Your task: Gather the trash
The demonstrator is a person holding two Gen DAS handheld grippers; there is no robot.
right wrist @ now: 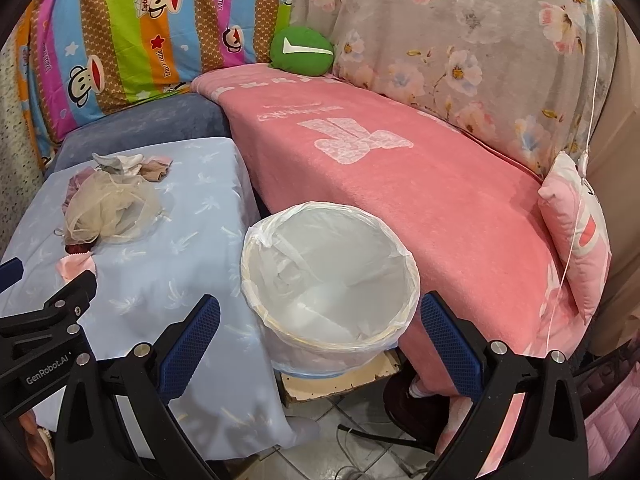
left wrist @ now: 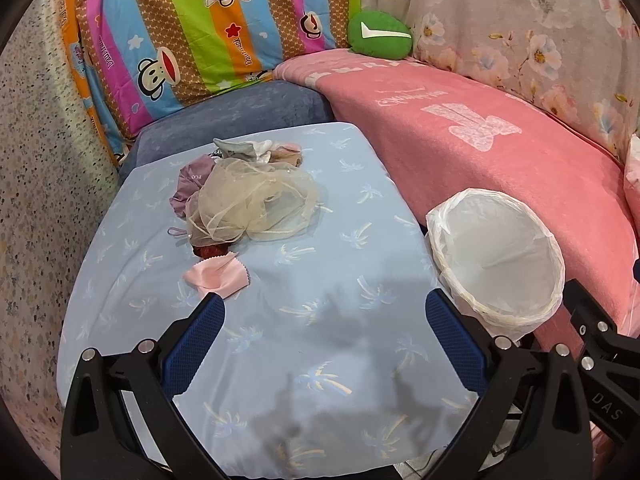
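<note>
Nothing is collected yet: the lined bin (right wrist: 330, 276) looks empty (only its white liner shows). The scrap pile (left wrist: 244, 192) sits on my desk (left wrist: 320, 280), far-left from the bin. My left gripper (left wrist: 324, 312) and right gripper (right wrist: 320, 316) both stand wide, holding nothing.

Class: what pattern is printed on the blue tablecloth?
Pale palm trees on the tablecloth, clearest in the left wrist view.

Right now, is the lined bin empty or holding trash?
Empty: the bin shows only its white liner inside; the scraps lie on the table.
</note>
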